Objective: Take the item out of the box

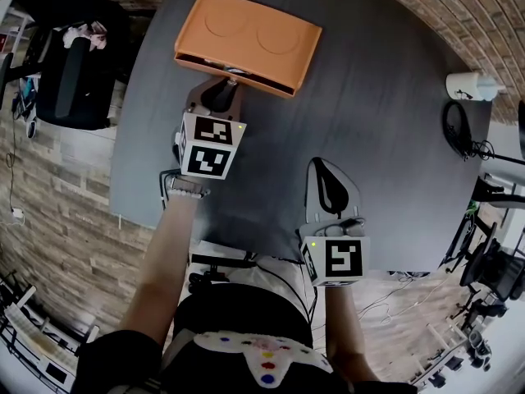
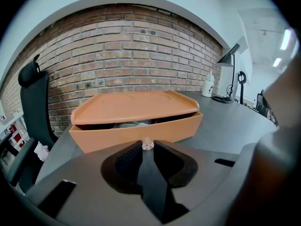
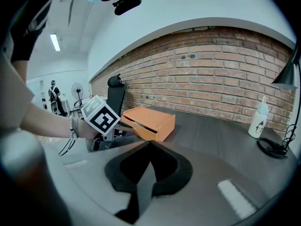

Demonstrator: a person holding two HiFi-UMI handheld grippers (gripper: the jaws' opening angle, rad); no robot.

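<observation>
My left tongs (image 2: 147, 144) pinch the small clear knob (image 2: 147, 146) on the front of the orange box (image 2: 136, 108); my right tongs (image 3: 149, 142) are closed, empty, well apart. The item (image 2: 132, 124) lies inside, a pale sliver in the gap, so its feel is a guess. The knob looks slick, the box light enough to slide; bare tabletop (image 1: 377, 154) lies all around

Red brick wall (image 2: 127, 55) runs across the upper half of the left gripper view. Dark grey table (image 1: 385, 162) fills the centre of the head view, with wood-plank floor (image 1: 57, 220) at left. Black office chair (image 1: 74, 80) sits upper left. White bottle (image 1: 472, 84) and coiled black cable (image 1: 456, 130) sit upper right. Black desk lamp (image 2: 230, 55) stands at right. Ceiling strip light (image 3: 55, 42) is lit, upper left.
</observation>
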